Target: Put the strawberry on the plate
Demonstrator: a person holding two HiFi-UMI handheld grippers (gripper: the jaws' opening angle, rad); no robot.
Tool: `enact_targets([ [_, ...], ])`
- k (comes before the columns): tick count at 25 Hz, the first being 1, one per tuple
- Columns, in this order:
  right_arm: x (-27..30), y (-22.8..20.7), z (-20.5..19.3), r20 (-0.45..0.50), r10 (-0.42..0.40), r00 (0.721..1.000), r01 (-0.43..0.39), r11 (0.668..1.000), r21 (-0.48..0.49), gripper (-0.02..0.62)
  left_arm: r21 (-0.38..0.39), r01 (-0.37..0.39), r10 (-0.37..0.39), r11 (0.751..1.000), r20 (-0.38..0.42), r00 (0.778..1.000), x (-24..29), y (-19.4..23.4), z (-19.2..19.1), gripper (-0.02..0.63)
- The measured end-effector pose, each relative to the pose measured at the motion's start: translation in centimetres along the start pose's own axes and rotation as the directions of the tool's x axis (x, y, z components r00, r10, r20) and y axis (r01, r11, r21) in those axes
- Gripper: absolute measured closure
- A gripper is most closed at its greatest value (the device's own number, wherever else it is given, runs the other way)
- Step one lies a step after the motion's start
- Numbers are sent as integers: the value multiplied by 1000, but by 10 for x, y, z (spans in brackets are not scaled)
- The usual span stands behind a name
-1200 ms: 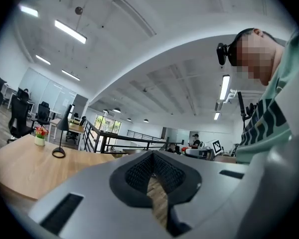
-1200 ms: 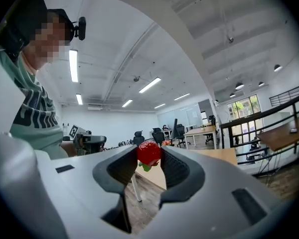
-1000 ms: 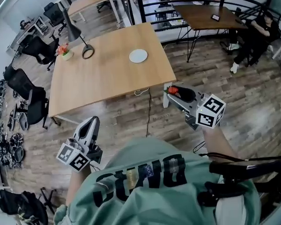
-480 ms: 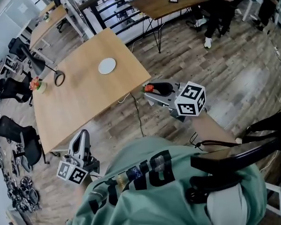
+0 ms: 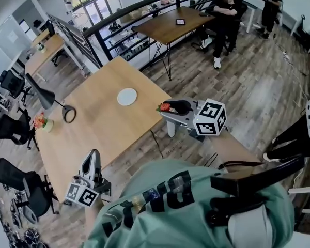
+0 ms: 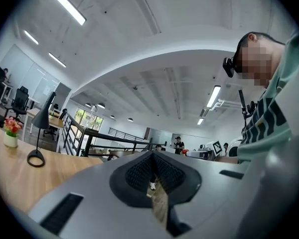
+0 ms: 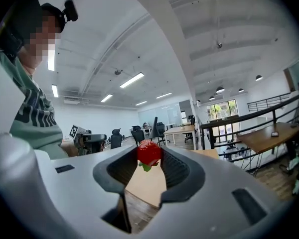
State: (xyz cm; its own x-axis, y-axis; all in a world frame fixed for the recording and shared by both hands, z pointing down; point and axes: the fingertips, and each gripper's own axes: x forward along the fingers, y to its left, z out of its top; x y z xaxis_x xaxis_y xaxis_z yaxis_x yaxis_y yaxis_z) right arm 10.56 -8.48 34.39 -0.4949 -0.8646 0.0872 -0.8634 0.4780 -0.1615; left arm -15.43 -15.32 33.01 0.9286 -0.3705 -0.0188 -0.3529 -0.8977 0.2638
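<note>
A red strawberry (image 5: 165,107) (image 7: 149,153) sits pinched between the tips of my right gripper (image 5: 168,108) (image 7: 149,156), which is shut on it. The gripper hovers by the near right corner of the wooden table (image 5: 101,125), pointing across it. A small white plate (image 5: 127,96) lies on the table's far right part, well apart from the strawberry. My left gripper (image 5: 94,156) (image 6: 152,157) hangs low at the table's near edge, jaws together with nothing between them.
A black desk lamp (image 5: 67,112) and a small flower pot (image 5: 41,122) stand at the table's left side. Behind runs a black railing (image 5: 139,6) with a second table (image 5: 170,26) and seated people. Office chairs (image 5: 8,128) line the left.
My head view has swung, and the table now lies more to the left. The right gripper with the strawberry has come closer to the table's corner. The left gripper stays low.
</note>
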Motion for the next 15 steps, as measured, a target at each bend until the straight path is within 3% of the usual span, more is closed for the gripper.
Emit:
enact_targets([
  [8,93,44,14,-40,-2,999,0,999,-33,448,-37,2,-1,999,29,1000,-52,92,17,601],
  [15,172,61,14,-95,61,994,-66,996,-57,449,-89,-42,46,995,49,998,-81,157,12,601],
])
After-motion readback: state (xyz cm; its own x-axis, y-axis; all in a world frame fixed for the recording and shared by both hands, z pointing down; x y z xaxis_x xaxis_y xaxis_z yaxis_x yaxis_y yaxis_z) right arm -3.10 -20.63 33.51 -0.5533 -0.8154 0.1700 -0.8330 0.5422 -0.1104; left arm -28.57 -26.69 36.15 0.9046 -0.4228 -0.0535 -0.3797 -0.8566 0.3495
